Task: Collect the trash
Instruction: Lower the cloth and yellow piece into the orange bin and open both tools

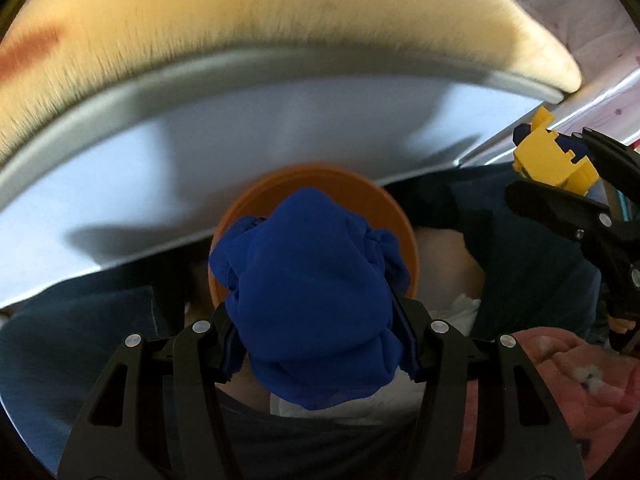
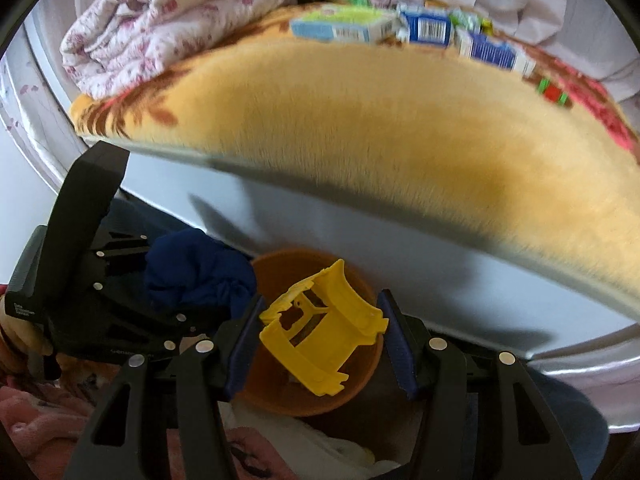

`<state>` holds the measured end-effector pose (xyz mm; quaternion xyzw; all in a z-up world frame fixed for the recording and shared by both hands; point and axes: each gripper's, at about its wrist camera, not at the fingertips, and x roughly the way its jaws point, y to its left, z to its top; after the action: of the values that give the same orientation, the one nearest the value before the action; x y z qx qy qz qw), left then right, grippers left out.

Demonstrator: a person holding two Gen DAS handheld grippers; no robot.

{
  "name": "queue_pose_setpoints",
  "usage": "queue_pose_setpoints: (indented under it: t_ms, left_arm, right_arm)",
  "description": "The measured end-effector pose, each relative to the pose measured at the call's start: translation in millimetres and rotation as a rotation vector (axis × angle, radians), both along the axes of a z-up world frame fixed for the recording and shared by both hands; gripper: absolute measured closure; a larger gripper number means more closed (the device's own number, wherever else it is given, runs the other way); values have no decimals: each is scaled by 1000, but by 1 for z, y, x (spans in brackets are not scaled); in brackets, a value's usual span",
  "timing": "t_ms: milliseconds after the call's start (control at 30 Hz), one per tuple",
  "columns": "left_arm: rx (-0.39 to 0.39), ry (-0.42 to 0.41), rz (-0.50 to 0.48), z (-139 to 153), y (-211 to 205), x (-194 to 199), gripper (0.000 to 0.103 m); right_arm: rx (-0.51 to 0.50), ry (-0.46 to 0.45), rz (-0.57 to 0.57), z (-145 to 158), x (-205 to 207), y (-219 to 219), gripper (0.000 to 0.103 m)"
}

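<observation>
Claws grip trash above orange bin: left blue cloth, right yellow plastic.

A crumpled blue cloth hangs above the orange bin. Just right, a broken yellow plastic piece hangs tilted over the bin's open mouth.

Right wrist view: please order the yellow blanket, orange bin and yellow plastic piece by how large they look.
1. yellow blanket
2. orange bin
3. yellow plastic piece, which is nearer the camera, so its true size is unsure.
</observation>
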<state>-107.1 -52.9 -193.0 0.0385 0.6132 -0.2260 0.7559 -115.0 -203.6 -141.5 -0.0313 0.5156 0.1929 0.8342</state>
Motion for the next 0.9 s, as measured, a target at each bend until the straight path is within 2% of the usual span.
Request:
queue_pose_setpoints:
  t_ms: [367,467,567,667,900]
  left_arm:
    - [29,92,10,-29,-6,11,45]
    - [38,106,11,-31,-7,12,40]
    - [33,107,18,-31,-5,14,32]
    - [31,97,32,-27,-3,15,24]
    - [37,84,53,-24,-1,18,23]
  right_arm:
    - [-3,97,2,-35,9,4,46]
    - [-4,111,1,-39,15,9,46]
    - [-11,106,0,-40,15,11,30]
    - [-10,99,-3,-39,15,9,27]
    - [-4,97,-17,-36,15,2,26]
